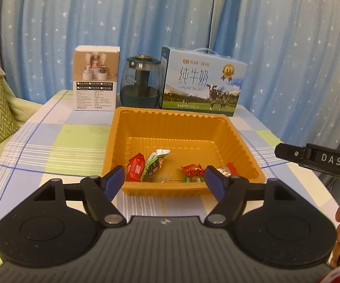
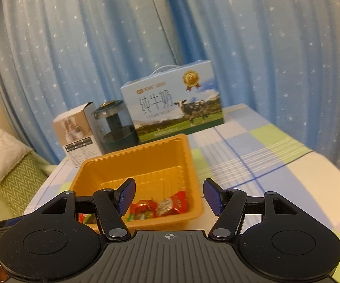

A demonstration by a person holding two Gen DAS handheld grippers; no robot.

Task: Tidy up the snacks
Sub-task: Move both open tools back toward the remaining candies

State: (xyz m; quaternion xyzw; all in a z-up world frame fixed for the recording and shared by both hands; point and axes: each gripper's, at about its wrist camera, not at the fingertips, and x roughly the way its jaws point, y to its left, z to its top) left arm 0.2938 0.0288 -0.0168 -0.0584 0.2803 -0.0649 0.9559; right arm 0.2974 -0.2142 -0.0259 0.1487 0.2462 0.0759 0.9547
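Snacks lie in the tray; both hand-held grippers stand open and empty.

Left wrist view: the left hand-held gripper (image 1: 165, 180), jaws apart on nothing, hangs at the near rim of the ribbed orange plastic tray (image 1: 238, 139) on the checked worktop (image 1: 52, 146). Wrapped red and green snacks (image 1: 135, 168) crowd that edge, so a low move could nudge the light tray. The blue milk carton (image 1: 203, 82) reads "PURE MILK".
Right wrist view: the right hand-held gripper (image 2: 168, 197) is open too, over the tray's near corner; carton print is blurred.
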